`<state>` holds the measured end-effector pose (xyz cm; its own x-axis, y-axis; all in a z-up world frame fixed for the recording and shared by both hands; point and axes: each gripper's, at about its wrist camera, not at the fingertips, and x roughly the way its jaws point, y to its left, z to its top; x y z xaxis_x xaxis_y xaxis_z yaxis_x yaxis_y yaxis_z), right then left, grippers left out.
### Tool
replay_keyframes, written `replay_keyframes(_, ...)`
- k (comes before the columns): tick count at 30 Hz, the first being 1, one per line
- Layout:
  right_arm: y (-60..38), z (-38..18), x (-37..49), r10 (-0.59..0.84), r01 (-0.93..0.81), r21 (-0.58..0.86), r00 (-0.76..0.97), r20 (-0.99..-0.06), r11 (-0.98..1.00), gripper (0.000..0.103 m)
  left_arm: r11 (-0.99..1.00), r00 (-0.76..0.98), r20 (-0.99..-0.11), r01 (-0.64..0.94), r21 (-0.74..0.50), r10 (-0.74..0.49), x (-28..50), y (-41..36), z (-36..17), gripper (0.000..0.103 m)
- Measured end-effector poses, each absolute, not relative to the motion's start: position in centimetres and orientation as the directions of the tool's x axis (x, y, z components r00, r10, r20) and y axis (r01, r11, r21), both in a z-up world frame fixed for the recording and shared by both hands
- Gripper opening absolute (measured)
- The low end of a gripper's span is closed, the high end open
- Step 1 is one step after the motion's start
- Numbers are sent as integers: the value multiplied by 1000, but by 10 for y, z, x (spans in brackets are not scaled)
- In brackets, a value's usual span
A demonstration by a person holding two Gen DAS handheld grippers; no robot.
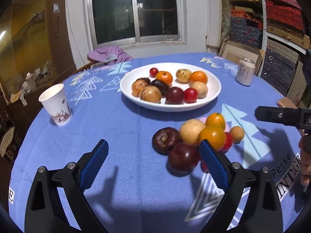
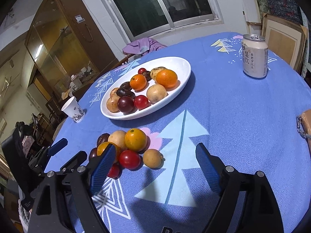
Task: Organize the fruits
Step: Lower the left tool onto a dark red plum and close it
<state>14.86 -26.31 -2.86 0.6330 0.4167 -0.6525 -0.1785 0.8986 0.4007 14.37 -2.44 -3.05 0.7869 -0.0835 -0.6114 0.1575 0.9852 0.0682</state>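
Note:
A white oval plate (image 1: 214,95) (image 2: 184,66) holds several fruits: oranges, tan round ones, dark plums and small red ones. A loose pile of fruit (image 1: 191,132) (image 2: 136,138) lies on the blue cloth in front of it, with a dark purple fruit (image 1: 165,139), oranges, a tan fruit and a red tomato (image 2: 129,159). My left gripper (image 1: 153,143) hovers open just short of the pile, its right finger in front of an orange. My right gripper (image 2: 156,146) is open too, its left finger overlapping the pile. Neither holds anything.
A paper cup (image 1: 56,105) (image 2: 74,109) stands left of the plate, and a drink can (image 1: 245,71) (image 2: 255,56) stands at the far right. Purple cloth (image 1: 108,55) hangs on a chair behind the round table. A tan pouch (image 2: 306,124) lies at the table's right edge.

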Motion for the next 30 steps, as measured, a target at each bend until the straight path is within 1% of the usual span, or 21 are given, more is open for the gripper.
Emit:
replay_keyframes(6, -269, -27, 149, 407, -152, 414, 645, -647, 898, 85, 979, 774, -624, 192, 68, -109, 157, -49, -27, 94)
replay_keyframes(10, -274, -26, 150, 413, -140, 432, 646, -642, 891, 86, 968, 784, -612, 219, 120, -101, 160, -70, -26, 94)
replay_keyframes(12, -274, -26, 150, 414, -140, 433, 645, -642, 890, 86, 960, 784, -618, 217, 178, -63, 162, -77, -33, 95)
replay_keyframes(13, -274, -26, 150, 414, -141, 433, 646, -641, 890, 86, 958, 785, -617, 219, 187, -59, 161, -78, -36, 98)
replay_keyframes(17, -276, -25, 150, 419, -144, 439, 649, -635, 887, 86, 959, 778, -627, 207, 194, -41, 153, -63, -41, 98)
replay_keyframes(20, -278, -24, 149, 426, -143, 450, 651, -628, 882, 86, 968, 777, -629, 148, 201, 12, 146, -41, -45, 98)
replay_keyframes(25, -277, -23, 148, 433, -150, 453, 650, -624, 879, 86, 995, 753, -658, 65, 79, 3, 146, 0, -42, 98)
replay_keyframes(27, -276, -23, 147, 434, -152, 452, 649, -625, 879, 86, 997, 744, -668, 61, 50, -12, 145, 8, -44, 98)
replay_keyframes(30, -275, -24, 148, 433, -154, 449, 648, -627, 880, 86, 995, 726, -683, 103, -4, -78, 145, 8, -45, 98)
